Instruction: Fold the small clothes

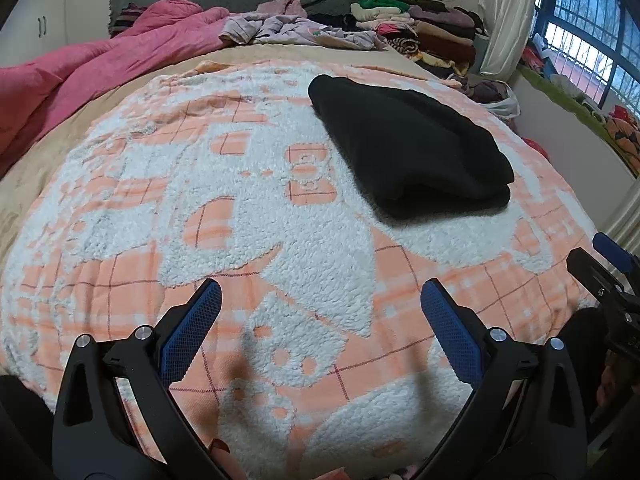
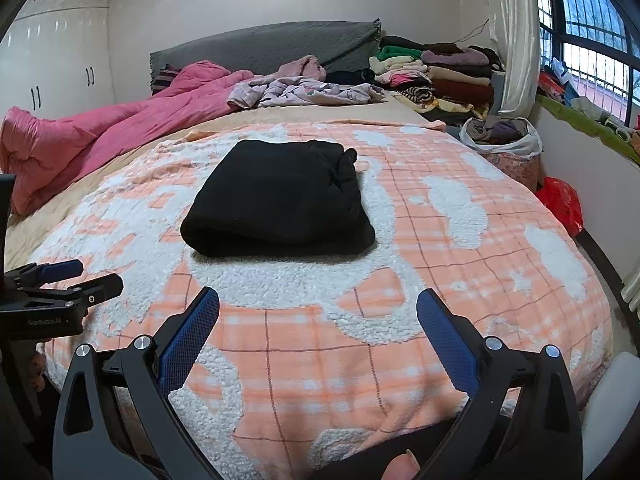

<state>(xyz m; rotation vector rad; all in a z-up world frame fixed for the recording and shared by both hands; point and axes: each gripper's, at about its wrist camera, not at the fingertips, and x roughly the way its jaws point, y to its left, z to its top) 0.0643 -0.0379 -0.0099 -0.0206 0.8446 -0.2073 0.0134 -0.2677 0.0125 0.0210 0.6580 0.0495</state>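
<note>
A black garment (image 2: 280,208) lies folded into a compact, thick rectangle on the orange-and-white fleece blanket (image 2: 440,240) that covers the near part of the bed (image 2: 280,120). From the right wrist camera it sits straight ahead, well apart from the right gripper (image 2: 318,312), whose jaws stand wide and hold nothing, the blue pads (image 2: 188,340) hovering over the bare blanket. From the left wrist camera the same folded piece lies ahead and to the right, and the left gripper (image 1: 320,304) likewise has its jaws spread wide, with nothing between them. Each gripper shows at the edge of the other's view, the two near each other at the foot of the bed and neither touching the garment. Farther back, a pink quilt (image 2: 100,132) is bunched along the left side, a crumpled pale lilac cloth (image 2: 300,92) lies near the grey headboard (image 2: 260,44), and a stack of folded clothes (image 2: 440,76) rises at the far right corner beside the window (image 2: 592,20). A white bag of clothing (image 2: 500,136) and a red bag (image 2: 560,200) sit by the bed's right side.
</note>
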